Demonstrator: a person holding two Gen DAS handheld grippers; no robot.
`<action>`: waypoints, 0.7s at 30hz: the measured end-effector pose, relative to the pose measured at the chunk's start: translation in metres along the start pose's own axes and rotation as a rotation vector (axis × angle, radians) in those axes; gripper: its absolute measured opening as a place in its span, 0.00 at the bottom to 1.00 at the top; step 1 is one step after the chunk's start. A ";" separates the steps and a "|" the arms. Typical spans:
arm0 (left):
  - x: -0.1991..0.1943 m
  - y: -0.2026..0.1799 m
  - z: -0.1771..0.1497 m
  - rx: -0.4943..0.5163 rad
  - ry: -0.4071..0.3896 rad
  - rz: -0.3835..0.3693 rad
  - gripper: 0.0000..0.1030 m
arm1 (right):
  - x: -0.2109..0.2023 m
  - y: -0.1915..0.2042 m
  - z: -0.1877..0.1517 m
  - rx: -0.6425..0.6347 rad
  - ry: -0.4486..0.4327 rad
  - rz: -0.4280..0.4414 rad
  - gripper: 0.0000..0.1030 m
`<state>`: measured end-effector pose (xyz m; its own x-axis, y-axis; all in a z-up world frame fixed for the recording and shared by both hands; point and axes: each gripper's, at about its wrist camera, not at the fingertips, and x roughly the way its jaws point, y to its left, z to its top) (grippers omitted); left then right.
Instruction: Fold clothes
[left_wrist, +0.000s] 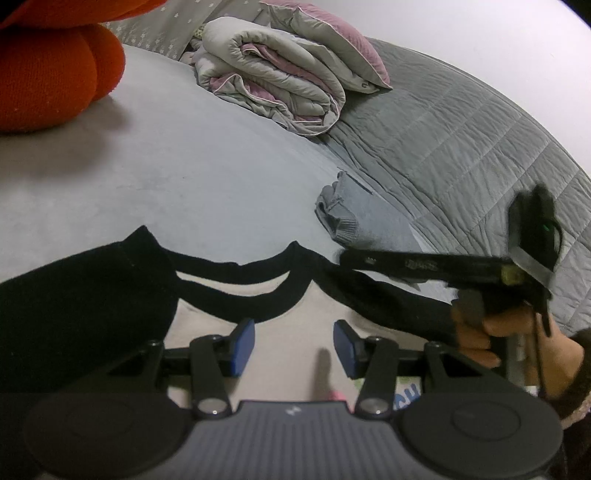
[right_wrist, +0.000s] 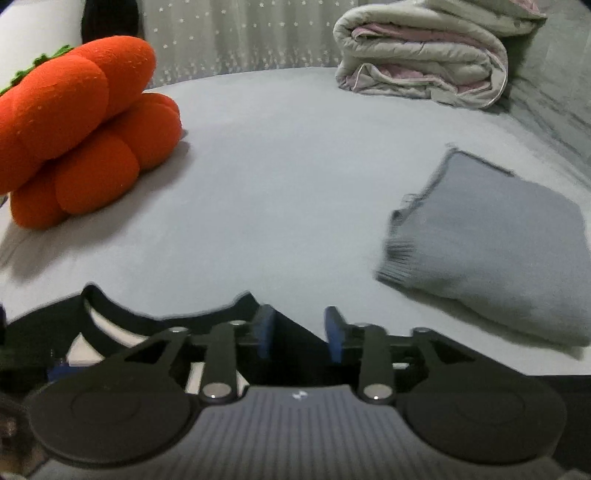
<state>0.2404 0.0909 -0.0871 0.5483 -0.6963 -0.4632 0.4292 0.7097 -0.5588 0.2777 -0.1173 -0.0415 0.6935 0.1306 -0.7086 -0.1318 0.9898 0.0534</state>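
A shirt with a pale body, black collar (left_wrist: 236, 291) and black sleeves lies flat on the bed; its collar (right_wrist: 122, 321) also shows low in the right wrist view. My left gripper (left_wrist: 293, 347) is open, hovering over the pale chest just below the collar, nothing between its blue pads (left_wrist: 242, 347). A hand (left_wrist: 480, 332) holds my right gripper (left_wrist: 347, 258), which reaches over the shirt's right shoulder. In its own view the right gripper (right_wrist: 300, 334) is open, with the black shoulder fabric under and between its fingers. A folded grey sweater (right_wrist: 498, 251) lies to the right.
An orange plush cushion (right_wrist: 81, 129) sits at the far left of the grey bed sheet (right_wrist: 277, 184). A rolled grey-and-pink quilt (left_wrist: 273, 77) and pillow lie at the back. A quilted grey cover (left_wrist: 461, 140) spreads along the right side.
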 end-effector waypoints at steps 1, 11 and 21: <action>0.000 0.000 0.000 0.002 0.000 0.000 0.48 | -0.005 -0.008 -0.003 0.012 0.004 -0.014 0.38; 0.001 -0.001 -0.001 0.021 -0.003 -0.001 0.50 | -0.050 -0.084 -0.037 0.135 0.047 -0.151 0.39; -0.003 -0.015 -0.012 0.096 -0.034 0.067 0.50 | -0.093 -0.117 -0.078 0.218 0.058 -0.177 0.39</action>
<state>0.2236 0.0812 -0.0851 0.6018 -0.6437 -0.4729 0.4561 0.7630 -0.4581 0.1736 -0.2494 -0.0363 0.6495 -0.0428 -0.7592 0.1479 0.9865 0.0709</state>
